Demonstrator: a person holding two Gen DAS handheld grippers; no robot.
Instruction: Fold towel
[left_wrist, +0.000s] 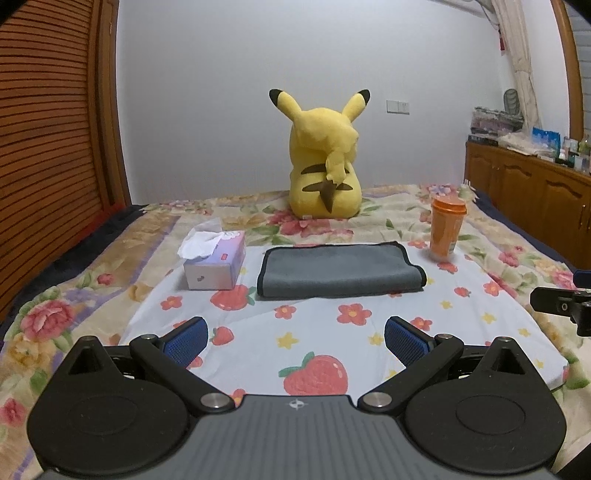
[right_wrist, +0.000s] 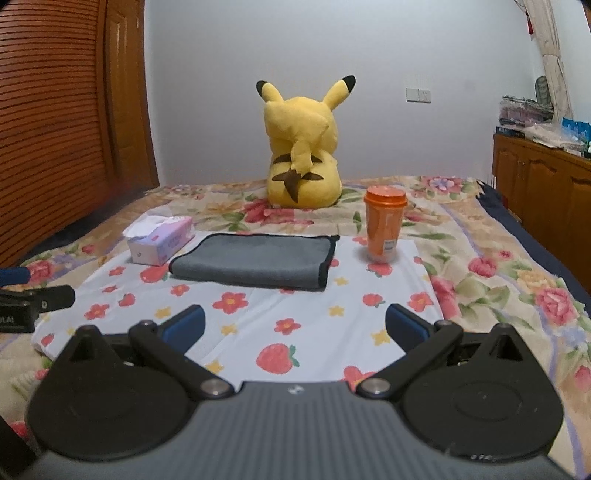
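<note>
A grey towel (left_wrist: 338, 269) with a dark hem lies folded into a flat rectangle on a white strawberry-print cloth (left_wrist: 332, 332); it also shows in the right wrist view (right_wrist: 255, 260). My left gripper (left_wrist: 295, 339) is open and empty, held back from the towel above the near part of the cloth. My right gripper (right_wrist: 295, 328) is open and empty too, equally short of the towel. Part of the right gripper shows at the right edge of the left wrist view (left_wrist: 565, 302), and part of the left gripper shows at the left edge of the right wrist view (right_wrist: 29, 302).
A tissue box (left_wrist: 216, 262) stands left of the towel and an orange lidded cup (left_wrist: 445, 229) stands to its right. A yellow plush toy (left_wrist: 325, 158) sits behind on the floral bedspread (left_wrist: 74, 295). A wooden cabinet (left_wrist: 528, 184) is at the right, a slatted wardrobe (left_wrist: 48, 147) at the left.
</note>
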